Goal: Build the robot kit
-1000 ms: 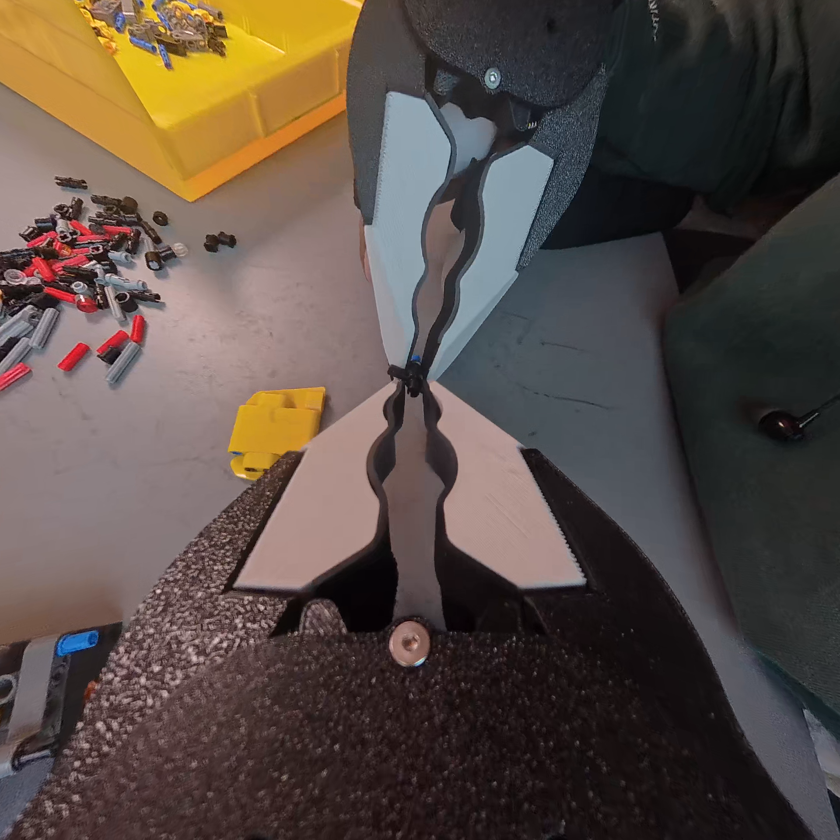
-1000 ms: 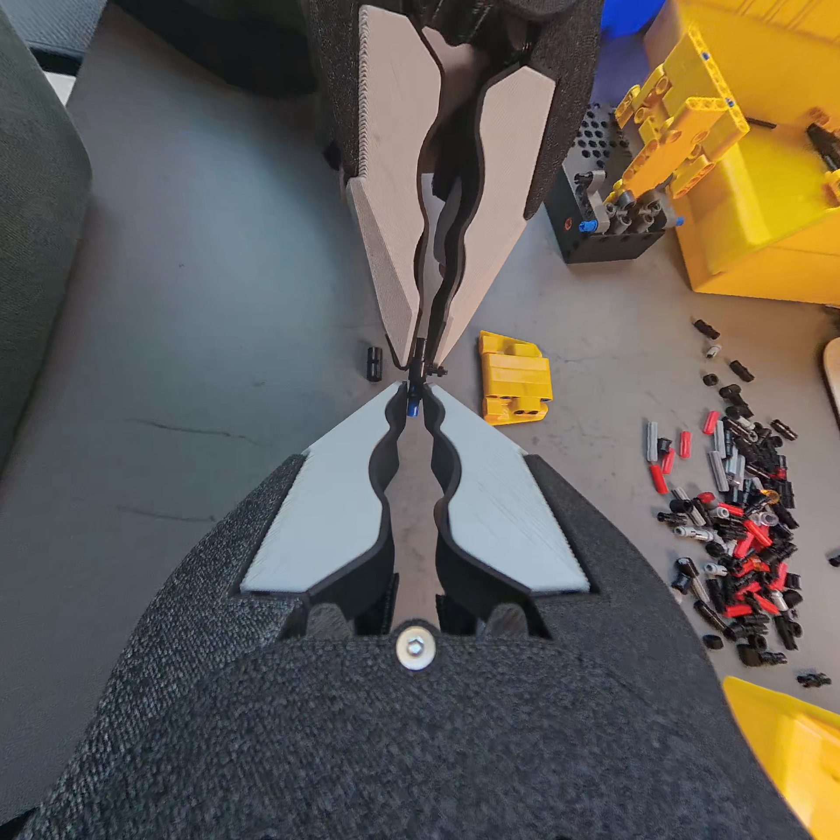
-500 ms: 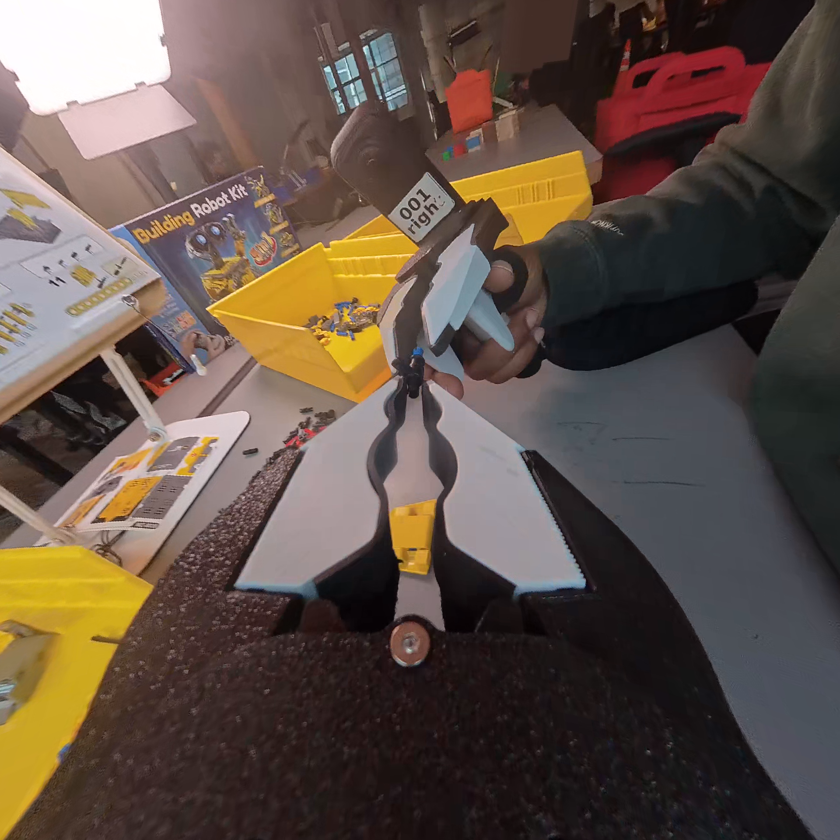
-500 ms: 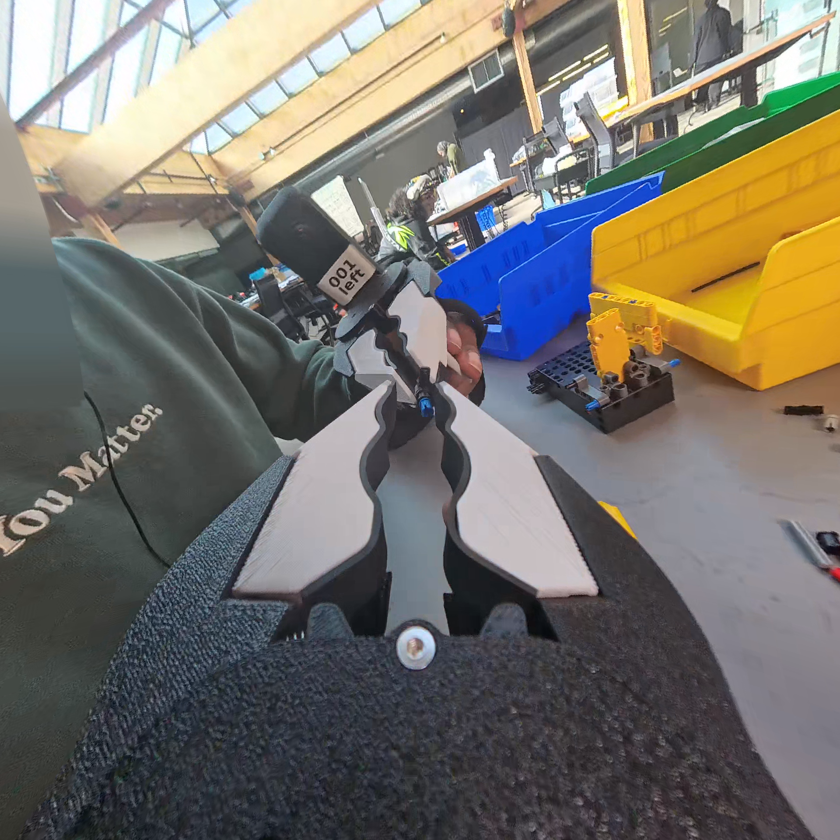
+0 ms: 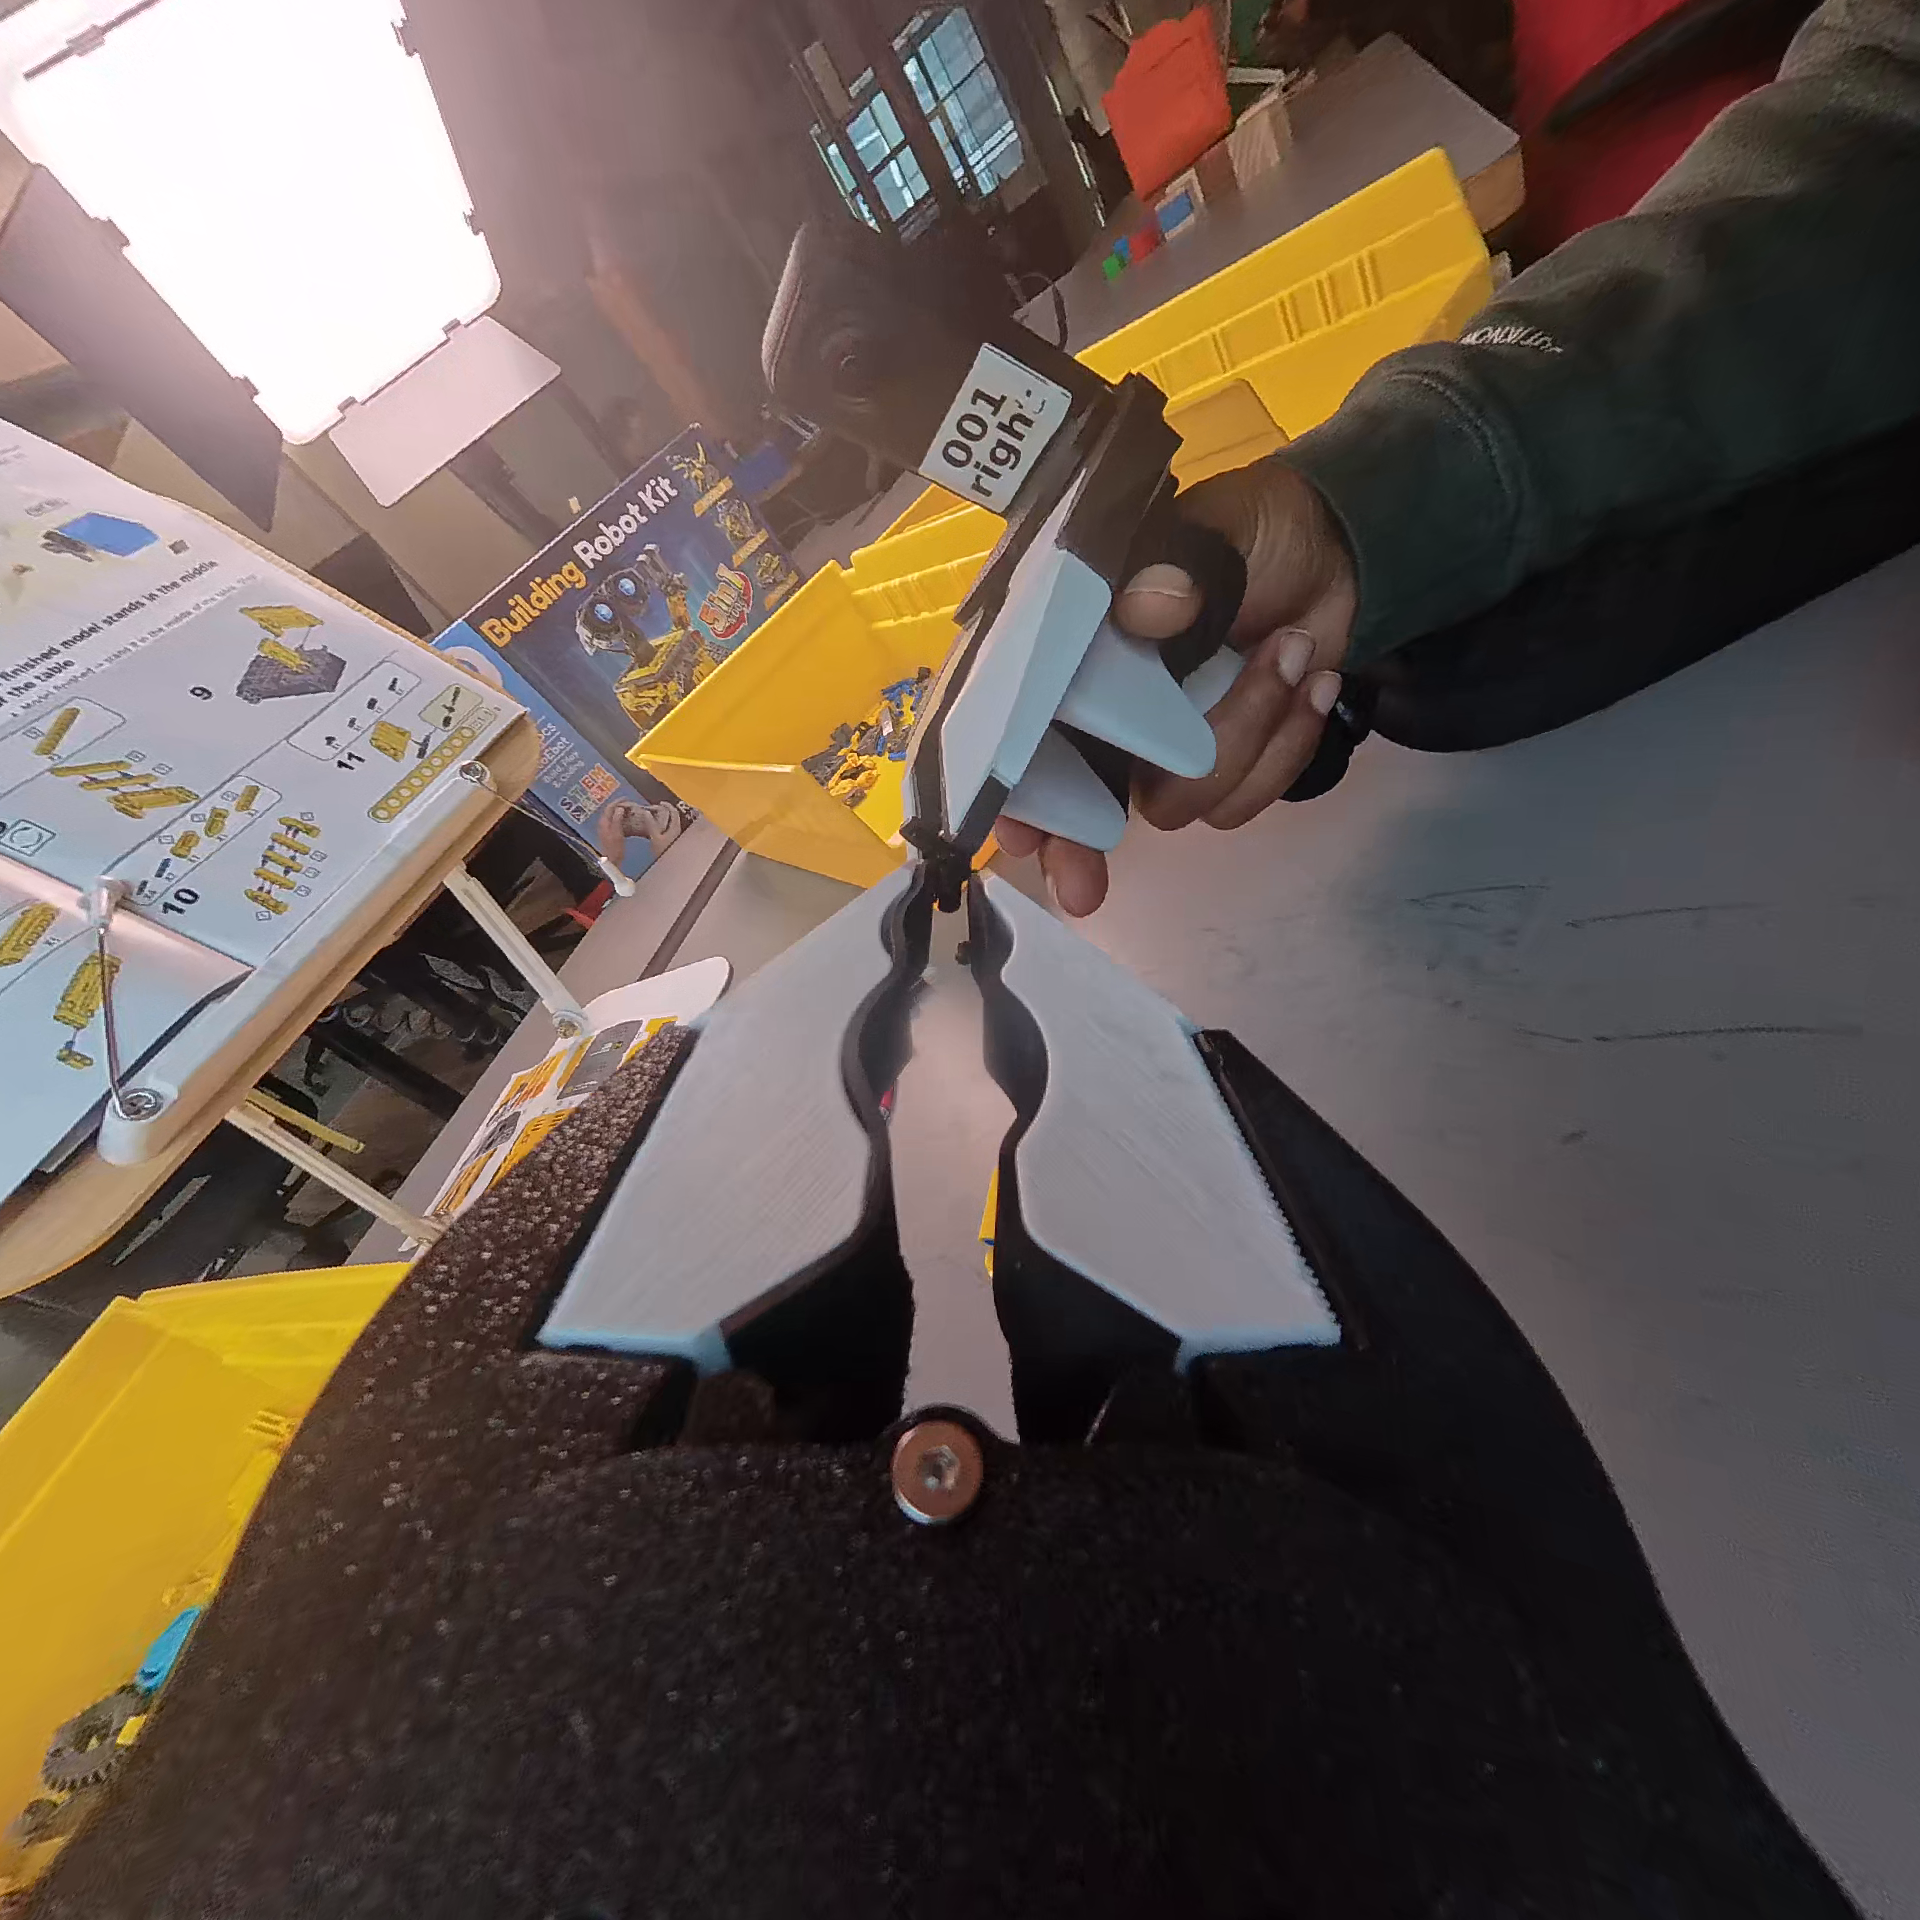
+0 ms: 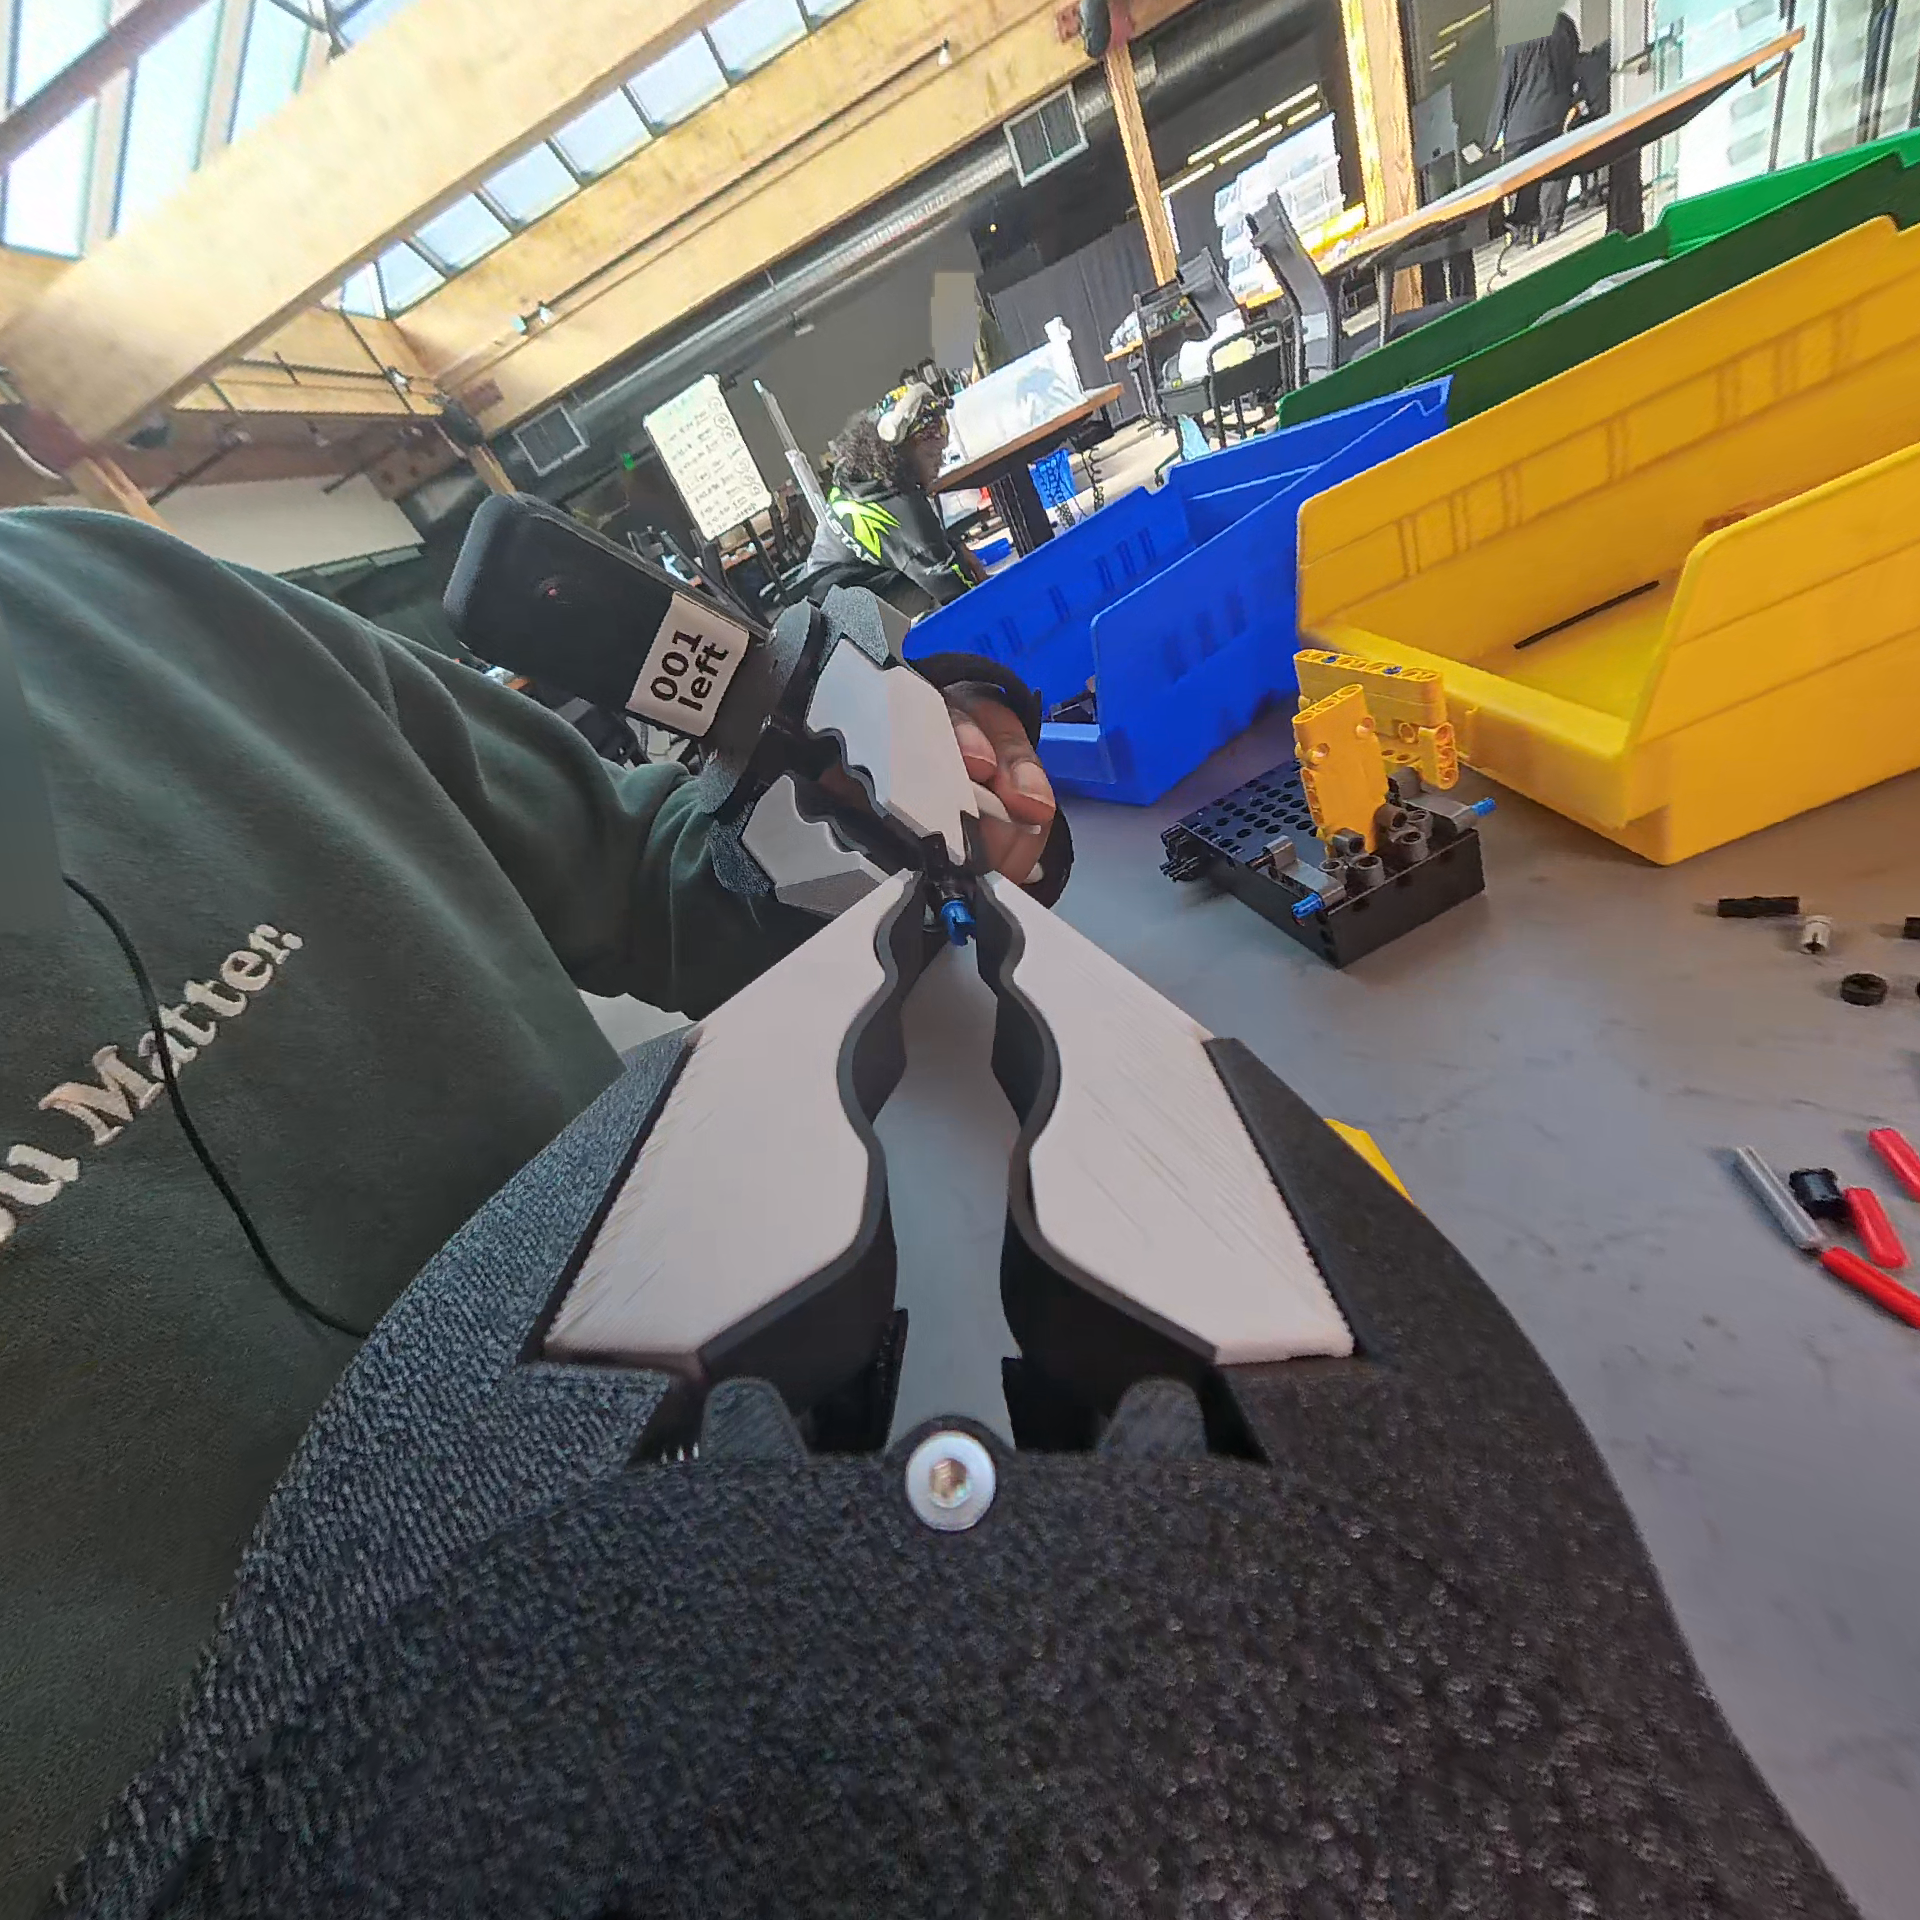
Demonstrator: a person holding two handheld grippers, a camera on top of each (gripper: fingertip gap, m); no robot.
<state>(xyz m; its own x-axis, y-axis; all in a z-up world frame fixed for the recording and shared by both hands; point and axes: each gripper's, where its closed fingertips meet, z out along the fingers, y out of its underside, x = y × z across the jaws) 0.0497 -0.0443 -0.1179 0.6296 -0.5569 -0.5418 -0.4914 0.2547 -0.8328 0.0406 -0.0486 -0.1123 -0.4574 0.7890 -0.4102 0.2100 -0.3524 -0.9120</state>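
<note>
Two grey-fingered handheld grippers meet tip to tip above the grey tabletop (image 6: 1558,1091). The left gripper (image 5: 943,891) clenches a small black connector piece (image 5: 940,868), and the right gripper (image 6: 951,902) clenches a small blue-and-black plastic pin (image 6: 954,912). Near them stands a black perforated base with a yellow beam assembly (image 6: 1340,831), with yellow plastic bins (image 6: 1662,665) behind it.

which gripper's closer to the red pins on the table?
Right. The red pins lie beside the right gripper, shut on a blue pin; the left gripper, shut on a black piece, meets it tip-to-tip, farther left.
</note>
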